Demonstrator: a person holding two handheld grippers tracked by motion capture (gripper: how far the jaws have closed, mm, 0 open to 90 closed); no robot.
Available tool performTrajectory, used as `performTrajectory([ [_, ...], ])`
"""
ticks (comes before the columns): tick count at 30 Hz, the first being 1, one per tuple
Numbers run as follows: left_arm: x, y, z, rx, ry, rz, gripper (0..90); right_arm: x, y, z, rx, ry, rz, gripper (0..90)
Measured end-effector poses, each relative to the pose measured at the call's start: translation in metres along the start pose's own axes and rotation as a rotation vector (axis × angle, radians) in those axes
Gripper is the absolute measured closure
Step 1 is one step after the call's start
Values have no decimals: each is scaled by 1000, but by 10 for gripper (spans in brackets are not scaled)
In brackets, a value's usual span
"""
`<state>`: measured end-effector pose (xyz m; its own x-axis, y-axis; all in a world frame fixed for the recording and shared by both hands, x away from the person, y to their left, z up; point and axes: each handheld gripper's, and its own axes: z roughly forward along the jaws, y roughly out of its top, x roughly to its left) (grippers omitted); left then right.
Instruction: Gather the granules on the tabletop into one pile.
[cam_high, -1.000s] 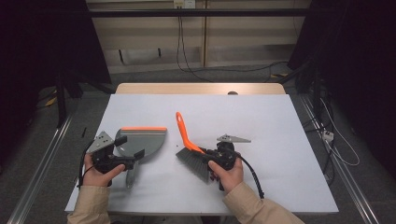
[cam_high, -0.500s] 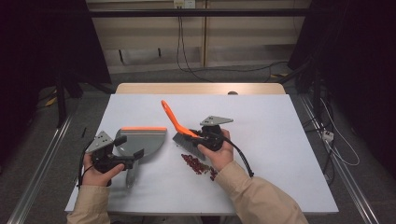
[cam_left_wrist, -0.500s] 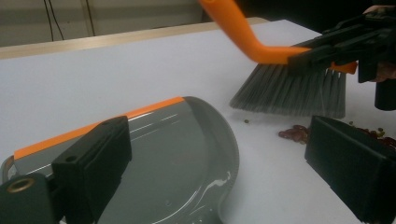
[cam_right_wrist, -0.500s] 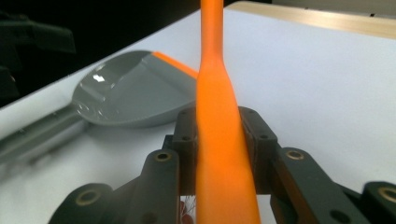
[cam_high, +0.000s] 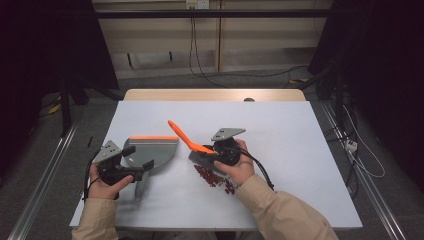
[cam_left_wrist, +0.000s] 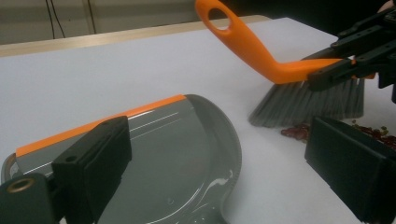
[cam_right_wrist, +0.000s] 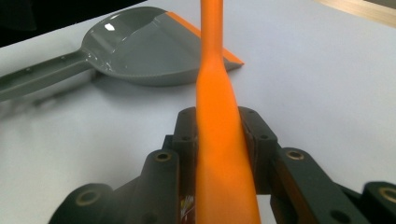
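From the high view, my right gripper (cam_high: 214, 152) is clamped on the orange plastic handle of a small hand brush with grey bristles (cam_high: 192, 141); the handle slants up and away toward the left, and the bristles meet the white surface (cam_high: 280, 130) just under my hand. Directly in front of my right wrist lies a scatter of small dark red beans (cam_high: 212, 177), touching or just beside the bristles. My left gripper (cam_high: 139, 170) rests near the front left edge, at the handle of a grey plastic dustpan with an orange lip (cam_high: 150, 150), which lies flat with its lip on the far side. The dustpan and the beans are near each other but apart.

In the left gripper view, my two black jaws stand wide apart, with nothing pressed between them. The grey dustpan (cam_left_wrist: 173, 154) lies flat beyond them, orange lip away from me. To the right, the brush (cam_left_wrist: 261, 51) stands with its grey bristles splayed on the surface, held by the right gripper (cam_left_wrist: 355, 60), and the red beans (cam_left_wrist: 299, 132) lie at the foot of the bristles.

In the right gripper view, my jaws are closed tight on both sides of the orange brush handle (cam_right_wrist: 219, 121), which runs straight up the middle. Beyond it, the dustpan (cam_right_wrist: 140, 51) lies on the white surface with its long grey handle reaching left.
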<state>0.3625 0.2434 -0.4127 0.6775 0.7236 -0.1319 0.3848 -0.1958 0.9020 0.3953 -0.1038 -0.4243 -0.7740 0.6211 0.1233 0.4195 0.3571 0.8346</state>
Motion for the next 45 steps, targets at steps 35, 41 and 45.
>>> performTrajectory([
  [35,-1,0,1,0,-5,7,73,-1,-14,-13,-42,41,-115,714],
  [41,-2,0,0,1,-3,9,73,-1,-14,-29,-108,14,-81,713],
  [45,-2,0,0,0,-4,9,73,-1,-23,-48,-133,-24,-58,713],
])
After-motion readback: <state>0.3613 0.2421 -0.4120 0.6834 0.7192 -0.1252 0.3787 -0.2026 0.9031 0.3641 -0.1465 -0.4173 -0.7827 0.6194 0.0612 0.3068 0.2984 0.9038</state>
